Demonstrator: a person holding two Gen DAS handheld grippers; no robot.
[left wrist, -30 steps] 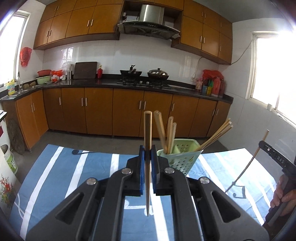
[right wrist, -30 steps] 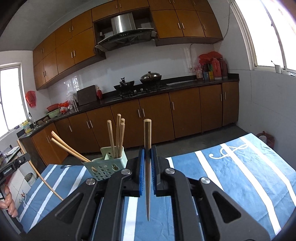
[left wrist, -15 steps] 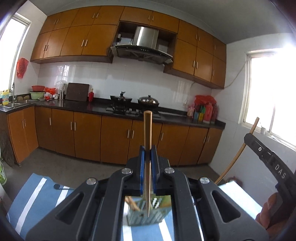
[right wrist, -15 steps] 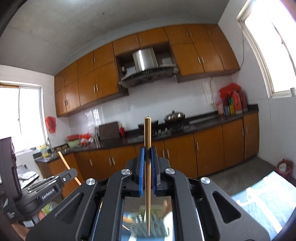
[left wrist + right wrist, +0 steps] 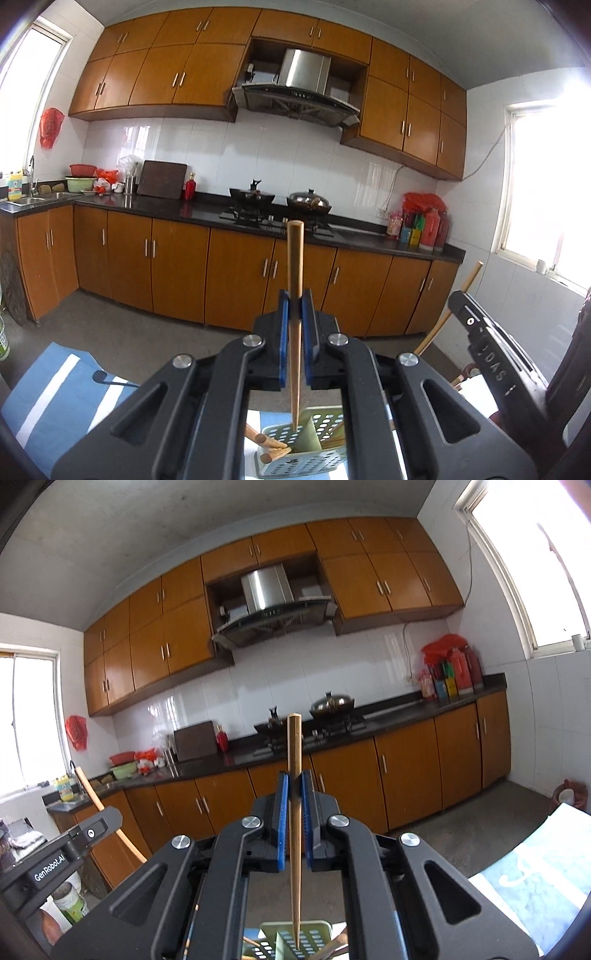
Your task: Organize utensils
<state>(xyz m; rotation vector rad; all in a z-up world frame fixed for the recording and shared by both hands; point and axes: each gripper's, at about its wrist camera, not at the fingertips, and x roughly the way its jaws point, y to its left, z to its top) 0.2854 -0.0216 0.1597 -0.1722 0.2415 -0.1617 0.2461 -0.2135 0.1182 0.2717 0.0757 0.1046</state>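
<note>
My left gripper (image 5: 295,306) is shut on a wooden chopstick (image 5: 295,266) held upright, thick end up. Its thin tip hangs just over the pale green perforated holder (image 5: 325,421), which has several chopsticks (image 5: 271,443) leaning in it. My right gripper (image 5: 294,786) is shut on a second upright chopstick (image 5: 294,746). That one's tip hangs over the same green holder (image 5: 314,939), seen between the arms. The right gripper's body (image 5: 495,365) and its chopstick (image 5: 448,314) show at the right of the left wrist view. The left gripper's body (image 5: 59,856) shows at the left of the right wrist view.
The holder stands on a blue and white striped cloth (image 5: 48,398) over a table. Beyond lies a kitchen with brown cabinets (image 5: 177,266), a dark counter with a stove and pots (image 5: 280,206), and a grey floor. A person's hand (image 5: 50,928) holds the left gripper.
Both grippers have moved forward and up over the holder, each keeping its chopstick. The holder has dropped from ahead of the fingers to beneath the chopstick tips.
</note>
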